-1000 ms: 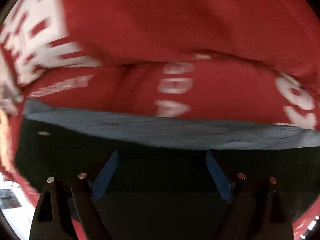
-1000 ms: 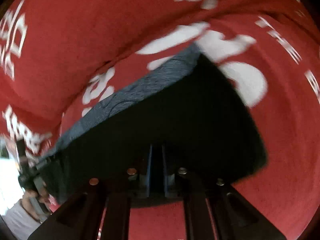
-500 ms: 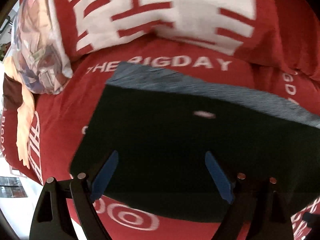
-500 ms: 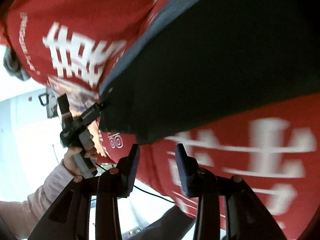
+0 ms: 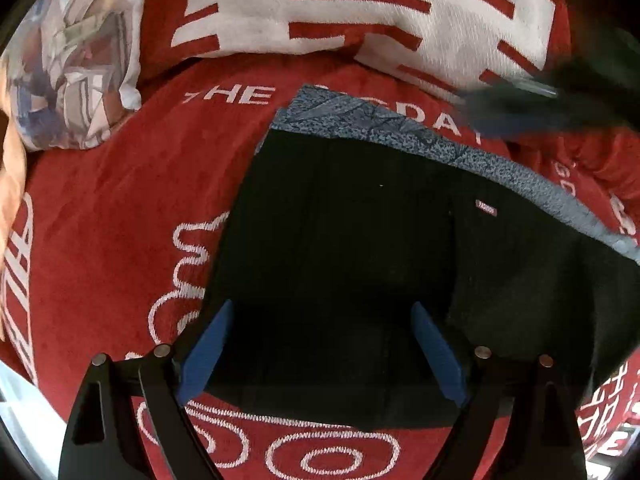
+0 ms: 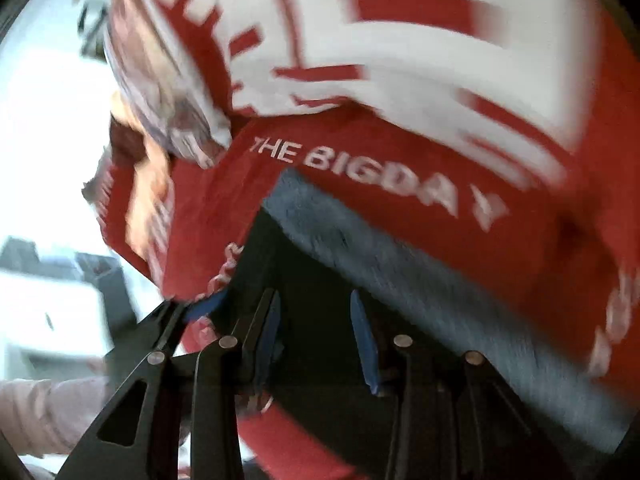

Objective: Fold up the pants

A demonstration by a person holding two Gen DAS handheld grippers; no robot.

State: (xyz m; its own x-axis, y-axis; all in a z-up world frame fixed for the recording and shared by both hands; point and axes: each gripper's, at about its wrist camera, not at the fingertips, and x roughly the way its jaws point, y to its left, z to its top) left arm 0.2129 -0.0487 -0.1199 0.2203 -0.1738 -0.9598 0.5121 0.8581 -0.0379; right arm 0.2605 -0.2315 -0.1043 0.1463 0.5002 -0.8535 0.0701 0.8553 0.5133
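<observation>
Two hand-held grippers hung over a pair of folded black pants (image 5: 360,248) that lay on a red blanket (image 5: 120,208) printed with white lettering. The pants formed a dark, roughly rectangular block, with a grey-blue speckled waistband (image 5: 400,128) running along their far edge, just below the words "THE BIGDAY" on the blanket. A small red label (image 5: 486,208) sat on the black cloth towards the right end of that band. Beyond the lettering rose a red-and-white pillow (image 5: 360,8), and towards the far left corner of the blanket lay a cushion with a pale, busy print (image 5: 76,72).

The left gripper (image 5: 320,344) pointed steeply down over the near part of the pants, its blue-padded fingers (image 5: 208,344) spread wide with only flat cloth showing between them; they pinched nothing. A dark blurred shape (image 5: 560,100) crossed the upper right of the left wrist view; it could not be identified.

The right gripper (image 6: 316,336) showed in a heavily smeared view, over the left end of the pants (image 6: 328,280). Its jaws had just been opening and stood partly apart, with nothing held between the blue pads. To its left the other gripper's black frame (image 6: 168,320) was visible near the blanket's (image 6: 208,216) edge, and a pale pink sleeve (image 6: 48,412) reached in from the lower left.
</observation>
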